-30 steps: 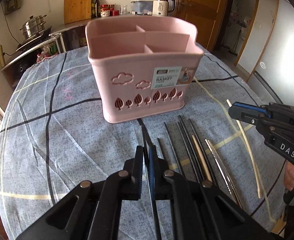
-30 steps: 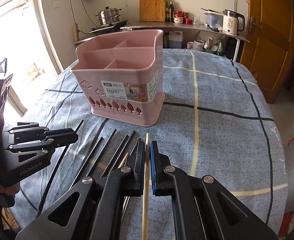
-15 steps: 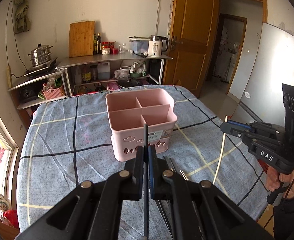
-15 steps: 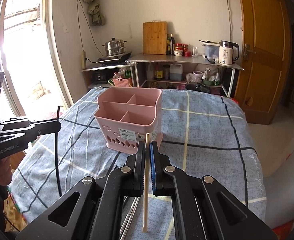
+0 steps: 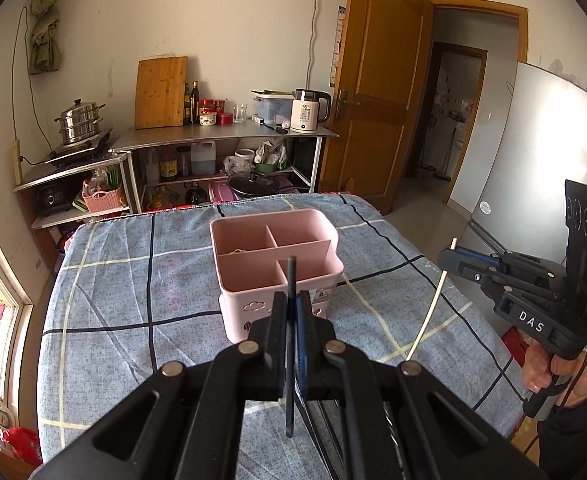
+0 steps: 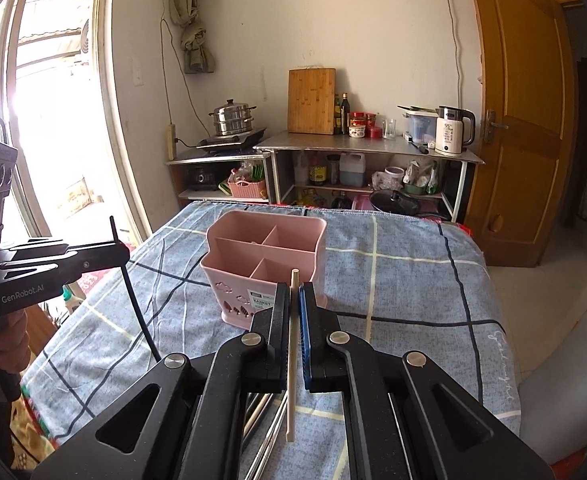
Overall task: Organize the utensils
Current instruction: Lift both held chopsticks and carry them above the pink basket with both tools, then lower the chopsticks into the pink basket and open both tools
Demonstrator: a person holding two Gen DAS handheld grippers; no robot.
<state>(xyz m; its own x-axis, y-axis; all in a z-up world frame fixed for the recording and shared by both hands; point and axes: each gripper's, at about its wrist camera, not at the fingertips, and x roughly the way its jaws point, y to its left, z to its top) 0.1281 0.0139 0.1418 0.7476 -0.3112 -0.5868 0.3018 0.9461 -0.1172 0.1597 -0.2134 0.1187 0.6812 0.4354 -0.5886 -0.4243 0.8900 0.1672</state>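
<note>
On checked tablecloth (image 5: 133,280) (kitchen), pink caddy (image 5: 273,248)

The basket (image 5: 275,258) stands on the bench (image 5: 133,300), with the left claw (image 5: 291,312) before it clamping a chopstick (image 5: 290,344), the right claw (image 6: 294,308) alongside clamping another chopstick (image 6: 291,360), spare chopsticks (image 6: 271,432) lying beneath, and the shelf (image 6: 367,146) behind.

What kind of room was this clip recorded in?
Most likely a home kitchen-dining room: a steamer pot on a cooktop, an electric kettle and cutting board on a metal shelf, and a fridge beside the cloth-covered table.
</note>
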